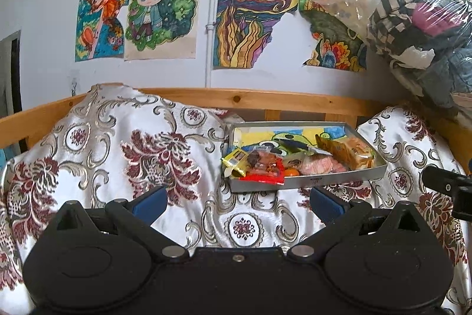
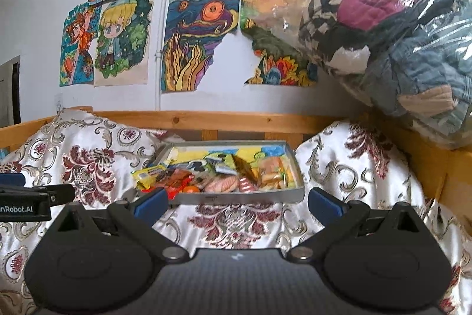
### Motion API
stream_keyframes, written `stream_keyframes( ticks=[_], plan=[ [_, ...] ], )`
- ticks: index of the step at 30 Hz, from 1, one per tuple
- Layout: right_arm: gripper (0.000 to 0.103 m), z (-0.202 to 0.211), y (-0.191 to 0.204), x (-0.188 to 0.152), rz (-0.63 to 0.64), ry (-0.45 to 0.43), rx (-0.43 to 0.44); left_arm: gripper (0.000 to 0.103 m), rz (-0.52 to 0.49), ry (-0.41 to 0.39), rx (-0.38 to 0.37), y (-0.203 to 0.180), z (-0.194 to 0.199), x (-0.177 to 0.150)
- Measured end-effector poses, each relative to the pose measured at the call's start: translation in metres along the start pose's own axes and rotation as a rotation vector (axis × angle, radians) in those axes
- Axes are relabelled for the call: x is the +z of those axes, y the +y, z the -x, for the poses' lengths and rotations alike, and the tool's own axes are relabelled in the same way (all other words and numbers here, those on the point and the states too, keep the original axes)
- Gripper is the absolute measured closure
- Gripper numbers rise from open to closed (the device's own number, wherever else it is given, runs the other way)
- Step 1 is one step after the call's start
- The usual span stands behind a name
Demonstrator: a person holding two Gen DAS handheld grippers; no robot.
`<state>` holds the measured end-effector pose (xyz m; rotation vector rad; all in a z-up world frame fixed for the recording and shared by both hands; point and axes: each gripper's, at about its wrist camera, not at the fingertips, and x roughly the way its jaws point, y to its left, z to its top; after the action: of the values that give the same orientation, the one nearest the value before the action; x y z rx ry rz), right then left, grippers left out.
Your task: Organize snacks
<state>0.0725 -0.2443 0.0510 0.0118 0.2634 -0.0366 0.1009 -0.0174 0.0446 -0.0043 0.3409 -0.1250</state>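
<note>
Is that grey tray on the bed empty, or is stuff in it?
Not empty. The grey tray holds a pile of wrapped snacks at its near end; its far end shows bare drawing.

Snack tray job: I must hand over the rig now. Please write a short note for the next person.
Left tool: open, holds nothing.
Right tool: open, holds nothing; both are short of the tray.
Grey tray lies on the patterned cloth, with the snacks heaped at its near end.
Yellow packet and red packet overhang the tray's rim.
Done: snacks mostly inside the tray.
Left: tuck in the overhanging packets.
</note>
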Motion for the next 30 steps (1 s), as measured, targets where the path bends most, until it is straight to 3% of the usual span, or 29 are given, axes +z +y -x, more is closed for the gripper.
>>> stream_keyframes(
  ticks=[30],
  plan=[
    [0.000, 0.010, 0.015, -0.035, -0.015, 0.124, -0.045, 0.001, 0.064, 0.037, -0.039, 0.019, 0.014, -0.036]
  ],
)
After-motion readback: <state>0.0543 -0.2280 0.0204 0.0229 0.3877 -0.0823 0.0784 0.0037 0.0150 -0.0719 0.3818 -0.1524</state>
